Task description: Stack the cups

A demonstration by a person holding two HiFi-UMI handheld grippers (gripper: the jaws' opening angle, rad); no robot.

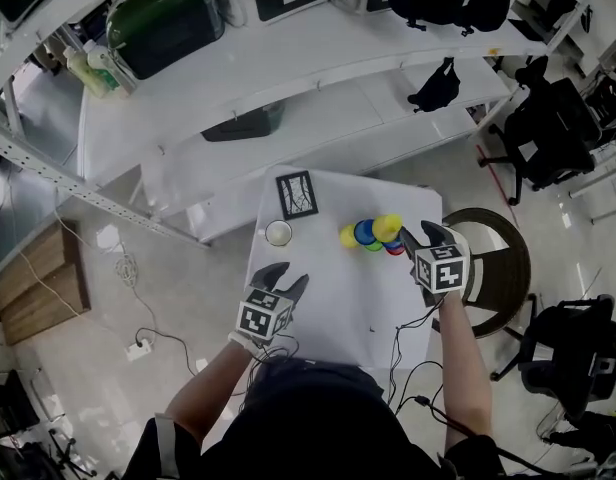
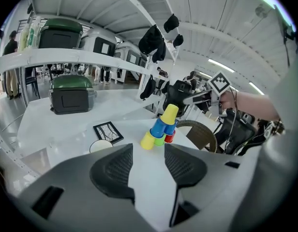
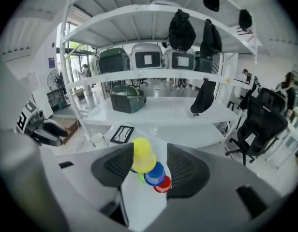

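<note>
Between the jaws of the right gripper (image 3: 150,159) stands the yellow top cup (image 3: 143,156), on the blue cups just below and ahead of the tool; the jaws are apart and the pads seem not to press on it. The pile (image 2: 163,127) looks finished to me, three cups below, two blue ones in the middle and one on top, so only a careful drawing back is left. The left gripper (image 2: 146,166) is open and empty, with the pile well ahead of it on the table (image 1: 318,298).
</note>
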